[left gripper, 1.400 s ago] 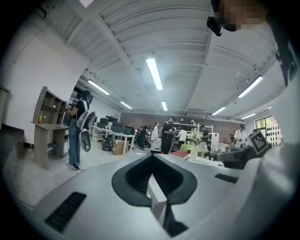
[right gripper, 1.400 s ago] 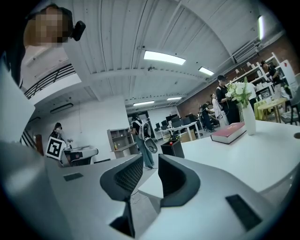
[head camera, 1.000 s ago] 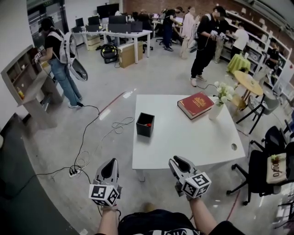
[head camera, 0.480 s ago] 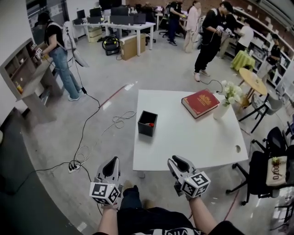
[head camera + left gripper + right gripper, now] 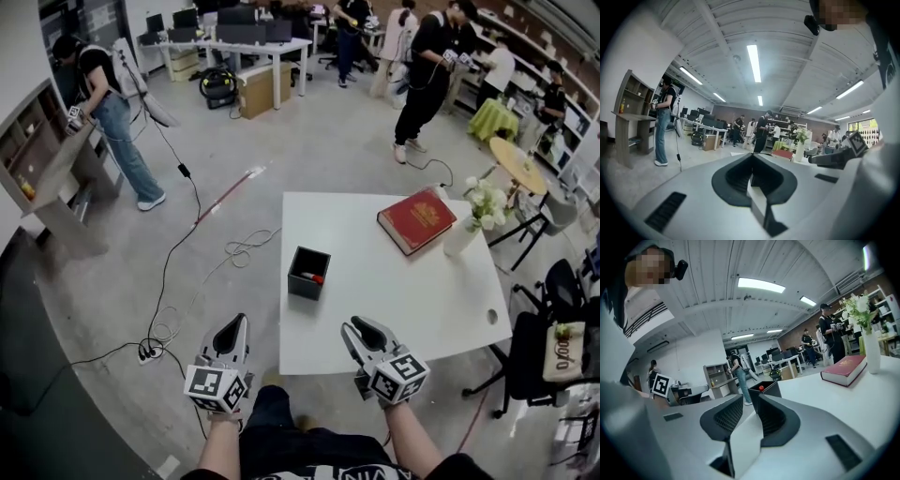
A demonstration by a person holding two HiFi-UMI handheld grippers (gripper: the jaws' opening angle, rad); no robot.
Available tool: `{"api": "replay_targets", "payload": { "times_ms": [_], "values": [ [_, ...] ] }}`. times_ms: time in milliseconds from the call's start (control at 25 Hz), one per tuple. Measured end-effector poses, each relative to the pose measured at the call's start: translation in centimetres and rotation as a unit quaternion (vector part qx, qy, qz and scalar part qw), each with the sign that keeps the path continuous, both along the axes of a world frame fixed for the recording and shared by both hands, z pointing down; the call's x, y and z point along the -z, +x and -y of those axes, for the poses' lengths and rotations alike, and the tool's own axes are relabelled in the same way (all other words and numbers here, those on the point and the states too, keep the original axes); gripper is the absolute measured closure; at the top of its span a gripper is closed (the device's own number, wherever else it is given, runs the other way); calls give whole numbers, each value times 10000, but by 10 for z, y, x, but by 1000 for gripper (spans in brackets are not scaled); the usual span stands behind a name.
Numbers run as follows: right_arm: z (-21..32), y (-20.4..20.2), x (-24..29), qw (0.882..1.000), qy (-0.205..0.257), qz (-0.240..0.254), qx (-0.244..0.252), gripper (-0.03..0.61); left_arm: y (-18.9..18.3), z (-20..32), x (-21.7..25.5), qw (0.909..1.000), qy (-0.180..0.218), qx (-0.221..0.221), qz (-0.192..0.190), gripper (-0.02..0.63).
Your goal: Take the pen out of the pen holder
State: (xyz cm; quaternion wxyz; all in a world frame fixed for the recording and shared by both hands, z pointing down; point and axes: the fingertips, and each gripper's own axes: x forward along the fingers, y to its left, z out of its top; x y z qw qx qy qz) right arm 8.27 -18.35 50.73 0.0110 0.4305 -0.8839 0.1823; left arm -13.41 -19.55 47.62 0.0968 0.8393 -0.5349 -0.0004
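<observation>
A black square pen holder stands near the left edge of the white table. A pen with a red end lies inside it. In the right gripper view the pen holder shows just beyond the jaws, with the pen's red tip at its rim. My left gripper hangs over the floor, left of the table's near corner, its jaws together and empty. My right gripper hovers at the table's front edge, short of the holder, also shut on nothing.
A red book and a white vase with flowers sit at the table's far right. Cables trail over the floor to the left. A black chair stands at the right. Several people work at the back.
The table and pen holder have come nearer and lower in the head view. Both grippers keep their pose and stay shut.
</observation>
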Motion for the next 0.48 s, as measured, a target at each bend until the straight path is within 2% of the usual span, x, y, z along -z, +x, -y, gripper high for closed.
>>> {"api": "replay_targets", "payload": {
  "times_ms": [480],
  "values": [
    [57, -25, -12, 9998, -176, -6, -135, 466, -2, 71, -16, 9987, -258, -435, 25, 611]
  ]
}}
